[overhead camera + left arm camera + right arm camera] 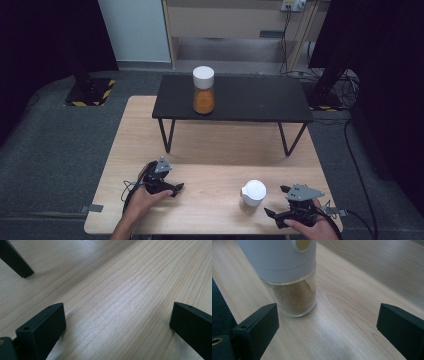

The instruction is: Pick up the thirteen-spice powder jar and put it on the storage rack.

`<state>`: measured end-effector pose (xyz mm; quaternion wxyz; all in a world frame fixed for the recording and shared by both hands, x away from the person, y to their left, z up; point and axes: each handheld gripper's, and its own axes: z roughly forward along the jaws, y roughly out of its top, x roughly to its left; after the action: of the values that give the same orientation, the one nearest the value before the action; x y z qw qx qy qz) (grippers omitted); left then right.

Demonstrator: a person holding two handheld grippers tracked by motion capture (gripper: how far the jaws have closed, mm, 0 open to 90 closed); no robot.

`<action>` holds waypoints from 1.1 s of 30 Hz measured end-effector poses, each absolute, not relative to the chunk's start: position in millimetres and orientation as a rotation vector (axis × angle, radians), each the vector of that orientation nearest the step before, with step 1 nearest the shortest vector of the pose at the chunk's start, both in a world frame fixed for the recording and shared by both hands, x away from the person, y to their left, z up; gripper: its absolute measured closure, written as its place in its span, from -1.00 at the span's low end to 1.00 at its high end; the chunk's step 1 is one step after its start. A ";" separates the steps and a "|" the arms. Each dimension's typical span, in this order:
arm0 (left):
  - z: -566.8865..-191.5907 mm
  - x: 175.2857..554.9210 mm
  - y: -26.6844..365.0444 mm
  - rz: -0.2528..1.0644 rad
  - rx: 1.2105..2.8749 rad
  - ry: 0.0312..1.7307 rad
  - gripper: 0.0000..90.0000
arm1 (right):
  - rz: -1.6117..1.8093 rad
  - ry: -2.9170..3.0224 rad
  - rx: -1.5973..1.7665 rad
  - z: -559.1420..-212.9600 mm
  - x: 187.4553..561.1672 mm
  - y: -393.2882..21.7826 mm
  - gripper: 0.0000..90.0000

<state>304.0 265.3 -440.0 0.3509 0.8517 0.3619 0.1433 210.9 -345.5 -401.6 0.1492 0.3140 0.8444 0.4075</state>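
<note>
A glass jar of brown powder with a white cap [252,195] stands on the wooden table [210,150] near its front edge. In the right gripper view the same jar [292,282] rises just beyond the left jaw. My right gripper [276,201] rests open beside it on the right, holding nothing. My left gripper [177,188] lies open on the table at the front left, over bare wood [117,305]. A second jar with orange powder and a white cap [203,90] stands on the small black table [250,97] at the back.
The black table's legs [167,135] stand on the wooden top, and one leg [15,260] shows in the left gripper view. Cables [350,150] trail on the grey floor at the right. Striped stand bases [90,92] sit at the back left.
</note>
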 end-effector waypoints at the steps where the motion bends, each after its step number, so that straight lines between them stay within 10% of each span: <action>1: -439.9 304.1 265.3 0.371 2.206 0.937 -1.00 | 1.177 2.430 0.894 -401.9 211.2 -344.5 -0.89; 33: -439.9 304.0 265.3 0.371 2.205 0.937 -1.00 | 1.207 2.470 0.828 -401.3 222.3 -323.1 -0.87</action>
<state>304.0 265.3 -439.9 0.3508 0.8517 0.3620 0.1434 222.3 -323.1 -401.3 0.1349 0.2857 0.8524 0.4166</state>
